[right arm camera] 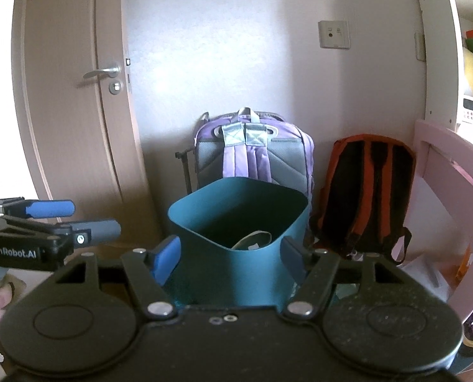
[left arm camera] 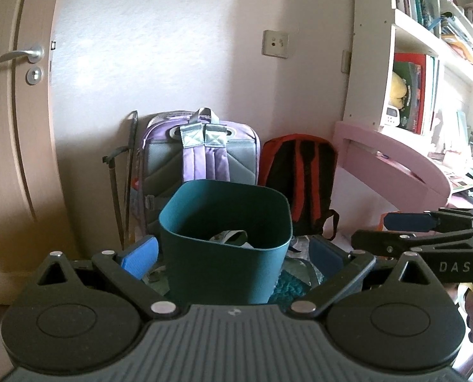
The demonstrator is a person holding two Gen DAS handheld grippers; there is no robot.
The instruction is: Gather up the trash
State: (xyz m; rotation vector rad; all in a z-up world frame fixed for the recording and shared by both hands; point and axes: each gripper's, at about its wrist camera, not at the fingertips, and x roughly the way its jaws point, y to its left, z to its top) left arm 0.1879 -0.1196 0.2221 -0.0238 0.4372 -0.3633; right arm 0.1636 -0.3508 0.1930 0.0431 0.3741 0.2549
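A teal trash bin [left arm camera: 223, 254] stands on the floor just ahead of both grippers, with a crumpled grey piece of trash [left arm camera: 228, 235] lying inside it. My left gripper [left arm camera: 231, 254] is open; its blue pads sit either side of the bin, apart from its walls. The right gripper [left arm camera: 370, 230] comes in from the right, clear of the bin. In the right wrist view the bin [right arm camera: 236, 254] and the trash [right arm camera: 252, 240] lie straight ahead. My right gripper [right arm camera: 230, 259] is open with nothing held, and the left gripper [right arm camera: 96, 218] shows at the left.
A purple backpack [left arm camera: 201, 149] and a red-and-black backpack [left arm camera: 300, 175] lean on the wall behind the bin. A closed door [left arm camera: 16, 127] is at the left. At the right are a pink desk [left arm camera: 389, 159] and bookshelves [left arm camera: 427, 63]. A dark stick [left arm camera: 128, 175] leans by the purple backpack.
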